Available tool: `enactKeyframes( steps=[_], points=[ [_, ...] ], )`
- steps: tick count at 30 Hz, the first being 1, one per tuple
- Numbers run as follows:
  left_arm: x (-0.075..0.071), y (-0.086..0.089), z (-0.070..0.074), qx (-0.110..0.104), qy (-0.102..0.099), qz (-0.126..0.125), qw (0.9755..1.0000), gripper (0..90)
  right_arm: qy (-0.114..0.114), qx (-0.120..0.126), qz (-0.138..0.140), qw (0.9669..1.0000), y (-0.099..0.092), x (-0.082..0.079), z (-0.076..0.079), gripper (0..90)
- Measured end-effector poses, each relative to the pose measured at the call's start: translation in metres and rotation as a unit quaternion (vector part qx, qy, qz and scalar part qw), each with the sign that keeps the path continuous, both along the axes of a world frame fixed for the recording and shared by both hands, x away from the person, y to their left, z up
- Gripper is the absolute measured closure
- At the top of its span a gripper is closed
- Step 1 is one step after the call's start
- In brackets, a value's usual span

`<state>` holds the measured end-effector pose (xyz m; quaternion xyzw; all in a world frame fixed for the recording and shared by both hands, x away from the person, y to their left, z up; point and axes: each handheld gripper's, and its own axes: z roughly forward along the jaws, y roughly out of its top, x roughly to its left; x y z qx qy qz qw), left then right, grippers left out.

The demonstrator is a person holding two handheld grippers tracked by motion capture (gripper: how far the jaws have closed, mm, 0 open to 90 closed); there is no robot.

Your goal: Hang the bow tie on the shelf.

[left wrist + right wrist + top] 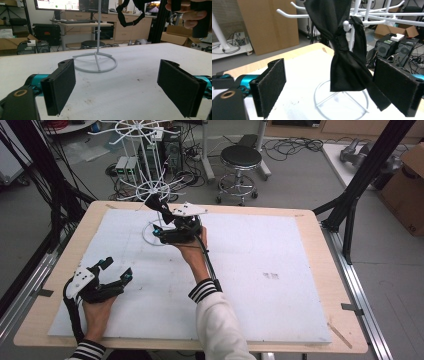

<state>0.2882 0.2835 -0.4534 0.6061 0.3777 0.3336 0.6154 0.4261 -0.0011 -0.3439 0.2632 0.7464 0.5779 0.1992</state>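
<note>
Black padded jaws of the right gripper [332,92] stand wide apart with nothing between them touching the pads, and just beyond them a black bow tie [347,72] hangs from a peg of the white wire display rack [372,15], its knot pinched in the middle and its lower wing and a strap end falling between the two jaws without being clamped. In the high view the bow tie [159,207] hangs at the rack's post above the round wire base [148,234], which rests on the white surface [250,270] toward its far left part, and the right gripper [159,229] is held up beside it by a hand in a white sleeve with a striped cuff. Near the front left of the surface the left gripper [116,270] rests low, its jaws also spread wide and holding nothing; its own view looks across the bare, slightly smudged surface toward the rack's ring base [95,62]. Beyond the surface stand a black round stool [241,157], cardboard boxes [407,185] and tangled floor cables [295,144].
</note>
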Motion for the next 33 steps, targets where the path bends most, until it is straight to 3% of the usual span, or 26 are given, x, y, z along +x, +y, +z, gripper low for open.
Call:
enactKeyframes(
  steps=[2,6,9,16,24,27,28,29,30,31,32,33],
  points=[
    [0.000,0.000,0.000,0.001,0.000,0.000,1.0000,15.5,0.001,-0.001,-0.003,1.0000,0.000,-0.001,0.001,0.5],
    [0.000,0.001,0.000,0.000,0.000,0.000,1.0000,15.5,0.017,-0.005,-0.013,0.9998,-0.004,-0.007,0.005,0.5],
    [0.000,0.001,0.000,-0.004,0.001,-0.001,1.0000,15.4,0.016,-0.008,-0.012,0.9998,-0.006,-0.011,0.008,0.5],
    [-0.001,0.001,0.000,-0.002,-0.001,-0.001,1.0000,15.4,-0.014,-0.006,-0.001,0.9999,-0.041,-0.034,0.022,0.6],
    [-0.002,-0.001,0.000,0.005,-0.006,0.003,1.0000,15.4,-0.046,-0.003,-0.033,0.9984,-0.131,-0.077,0.026,0.6],
    [-0.002,-0.001,0.000,0.004,-0.006,0.004,1.0000,15.4,-0.054,-0.008,-0.062,0.9966,-0.170,-0.094,0.022,0.6],
    [-0.002,-0.001,0.000,0.004,-0.006,0.004,1.0000,15.4,-0.057,-0.009,-0.080,0.9952,-0.195,-0.105,0.017,0.6],
    [-0.002,-0.001,0.000,0.004,-0.007,0.005,1.0000,15.4,-0.057,-0.009,-0.080,0.9952,-0.195,-0.105,0.017,0.6],
    [-0.002,-0.001,0.000,0.005,-0.007,0.006,0.9999,15.4,-0.060,-0.013,-0.098,0.9932,-0.217,-0.117,0.011,0.6],
    [-0.002,-0.001,0.000,0.006,-0.007,0.006,0.9999,15.4,-0.060,-0.013,-0.098,0.9932,-0.217,-0.117,0.011,0.6],
    [-0.002,-0.001,0.000,0.008,-0.007,0.005,0.9999,15.4,-0.059,-0.011,-0.112,0.9918,-0.237,-0.127,0.004,0.6],
    [-0.002,-0.001,0.000,0.008,-0.007,0.005,0.9999,15.4,-0.059,-0.011,-0.112,0.9918,-0.237,-0.127,0.004,0.6]
  ],
)
